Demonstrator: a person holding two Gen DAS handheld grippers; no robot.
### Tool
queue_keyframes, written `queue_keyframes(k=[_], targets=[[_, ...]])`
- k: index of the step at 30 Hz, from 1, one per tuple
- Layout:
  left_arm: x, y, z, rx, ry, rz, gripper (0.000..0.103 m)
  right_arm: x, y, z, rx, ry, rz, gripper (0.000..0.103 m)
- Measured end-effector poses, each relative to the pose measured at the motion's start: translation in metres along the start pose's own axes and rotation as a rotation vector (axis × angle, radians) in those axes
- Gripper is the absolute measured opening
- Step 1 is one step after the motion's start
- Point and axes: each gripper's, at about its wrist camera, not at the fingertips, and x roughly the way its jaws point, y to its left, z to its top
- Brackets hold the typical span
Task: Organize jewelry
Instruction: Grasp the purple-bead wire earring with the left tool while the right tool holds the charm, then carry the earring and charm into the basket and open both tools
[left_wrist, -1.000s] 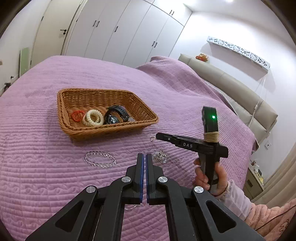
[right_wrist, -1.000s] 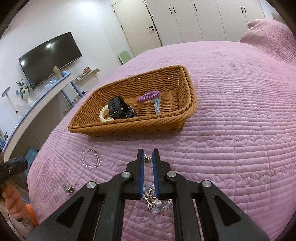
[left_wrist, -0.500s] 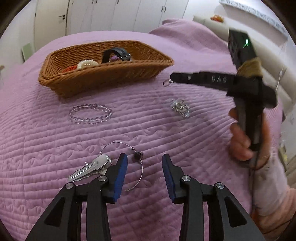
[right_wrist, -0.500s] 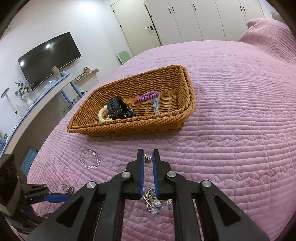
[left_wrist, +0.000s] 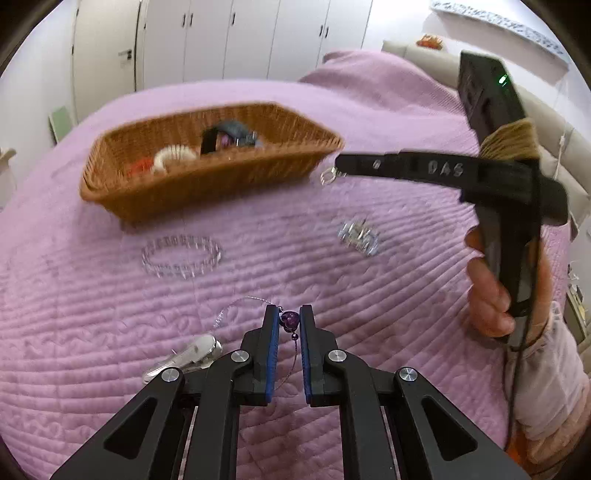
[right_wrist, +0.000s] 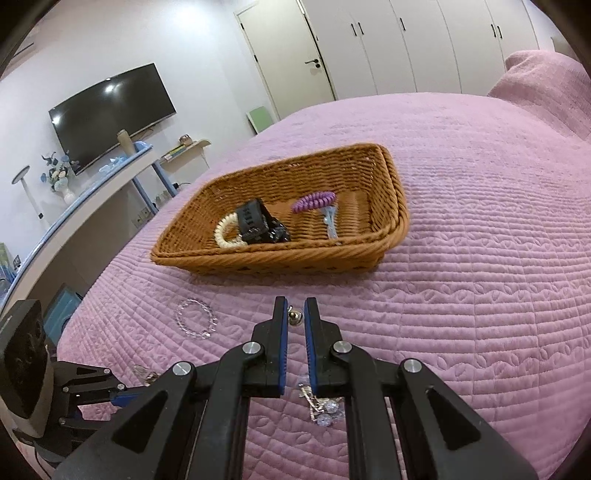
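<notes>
Necklace bead (left_wrist: 289, 319) pinched by left claw (left_wrist: 288, 322); lift slowly toward basket (left_wrist: 207, 184) at upper left, keeping wire free; right claw (right_wrist: 294, 318) pinching small ring (right_wrist: 294, 316).

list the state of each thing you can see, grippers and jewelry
left gripper: shut on the purple bead
purple bead: pinched between the pads
right gripper: shut on the small ring
small ring: held above the bedspread
wicker basket: open, partly filled
clear bead bracelet: flat on bedspread, outside basket
silver hair clip: on bedspread, closed
</notes>
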Motion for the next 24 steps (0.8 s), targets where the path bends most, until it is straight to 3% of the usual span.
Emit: queue_keyframes(k=[7, 15, 19, 24], targets=[[-0.046, 0.007, 0.025, -0.003, -0.108, -0.044, 0.011, -0.023, 0.012, 0.008, -0.02, -0.052, 0.021, 0.012], [-0.082, 0.049, 0.087, -0.058, -0.229, -0.12, 0.011, -0.042, 0.024, 0.029, -0.039, -0.093, 0.005, 0.012], [-0.073, 0.075, 0.122, -0.093, -0.249, -0.134, 0.011, -0.035, 0.026, 0.053, -0.049, -0.094, -0.03, 0.012], [-0.031, 0.105, 0.16, -0.147, -0.237, -0.078, 0.011, 0.003, 0.019, 0.092, -0.017, -0.06, -0.055, 0.012]])
